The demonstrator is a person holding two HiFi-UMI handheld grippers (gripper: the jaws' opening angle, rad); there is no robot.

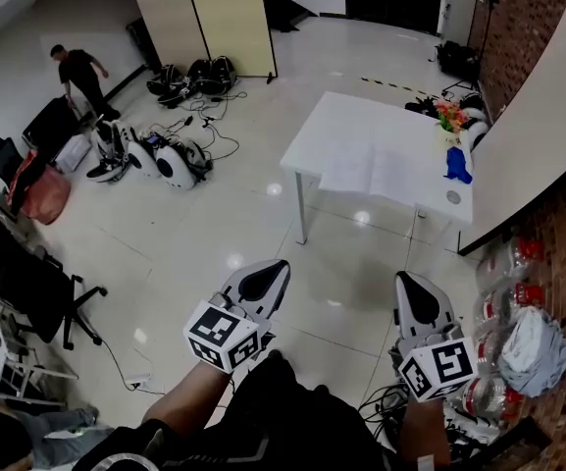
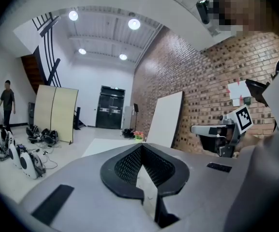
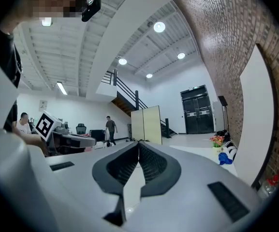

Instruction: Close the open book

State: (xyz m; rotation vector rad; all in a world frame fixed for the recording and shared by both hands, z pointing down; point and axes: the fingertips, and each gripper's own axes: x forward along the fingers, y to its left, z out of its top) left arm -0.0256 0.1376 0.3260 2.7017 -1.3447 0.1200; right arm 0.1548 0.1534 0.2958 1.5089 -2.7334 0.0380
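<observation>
An open book (image 1: 379, 173) lies flat, pages up, on a white table (image 1: 336, 126) well ahead of me in the head view. My left gripper (image 1: 281, 265) and right gripper (image 1: 401, 279) are held low and close to my body, far short of the table, both pointing roughly level toward it. Each is shut with its tips meeting and nothing between them. In the left gripper view the left gripper (image 2: 141, 145) shows closed jaws, with the table (image 2: 100, 145) small in the distance. The right gripper (image 3: 139, 141) looks the same in its own view.
On the table's right end stand a flower pot (image 1: 448, 118) and a blue object (image 1: 457, 165). A large white board (image 1: 533, 126) leans on the brick wall at right. Water bottles (image 1: 503, 263) lie by the wall. Robots and cables (image 1: 155, 155), a person (image 1: 81, 75) and office chairs (image 1: 27, 283) fill the left.
</observation>
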